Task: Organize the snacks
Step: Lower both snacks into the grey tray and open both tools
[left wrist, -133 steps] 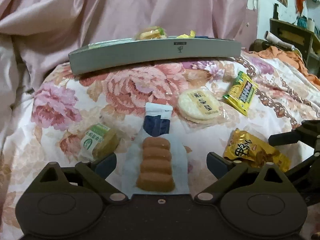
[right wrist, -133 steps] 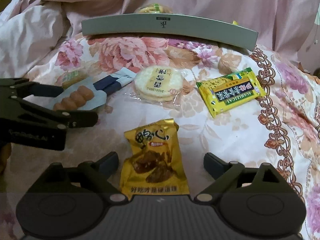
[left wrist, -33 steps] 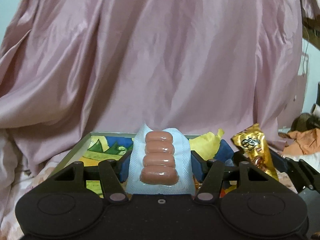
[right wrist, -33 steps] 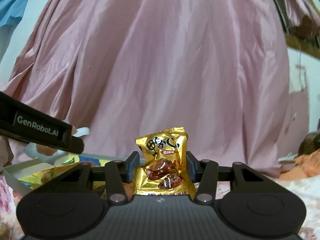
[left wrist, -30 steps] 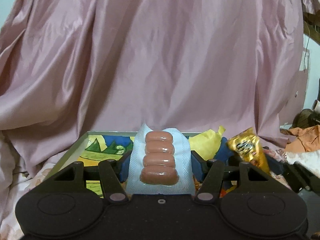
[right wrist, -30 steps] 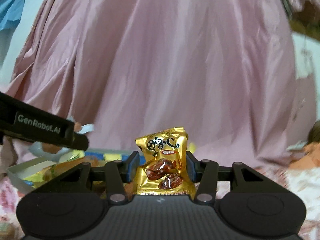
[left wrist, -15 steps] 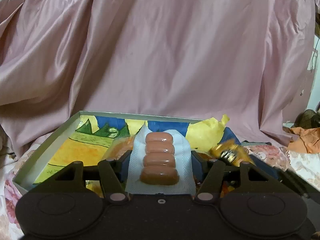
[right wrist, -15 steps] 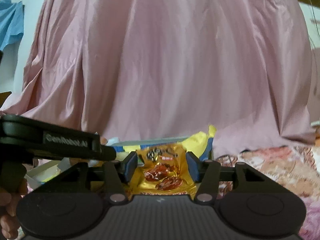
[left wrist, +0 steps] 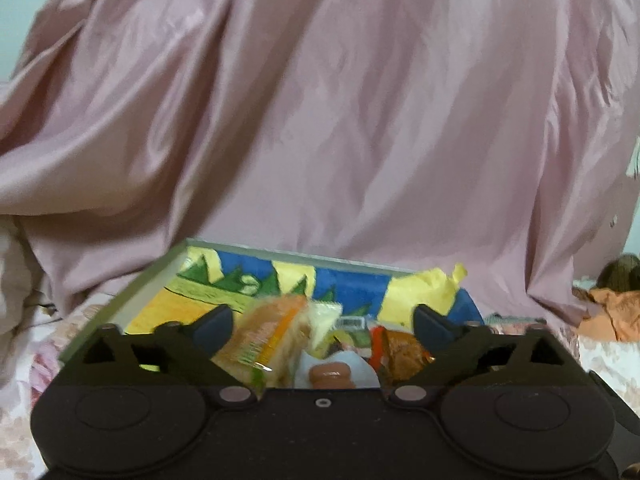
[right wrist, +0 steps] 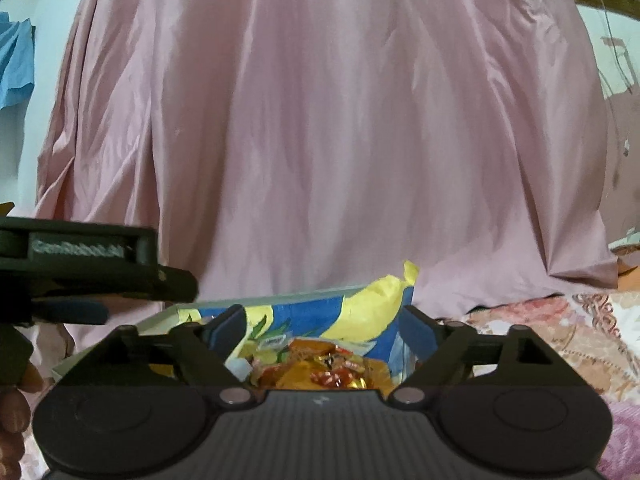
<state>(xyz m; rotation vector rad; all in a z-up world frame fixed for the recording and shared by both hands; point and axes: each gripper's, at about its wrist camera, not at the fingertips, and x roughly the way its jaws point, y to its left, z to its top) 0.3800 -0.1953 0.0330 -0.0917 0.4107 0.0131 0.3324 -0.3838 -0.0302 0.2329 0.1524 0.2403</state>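
Now both snacks lie released in the tray (left wrist: 132, 292): left gripper (left wrist: 323, 322) and right gripper (right wrist: 322, 326) gape empty at lower centre; next, withdrawing for more snacks seems due.

glossy pink satin cloth (left wrist: 320, 120), shiny foil snack packet (right wrist: 332, 374)

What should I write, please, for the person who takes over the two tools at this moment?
Left tool: open, holds nothing, above the box.
Right tool: open, holds nothing, above the same box.
Sausage pack lies in the box below the left tool; gold snack bag lies in the box below the right tool, among other snacks.
Done: both packs are released.
Left: withdraw both tools; any snacks outside the box are not visible here.
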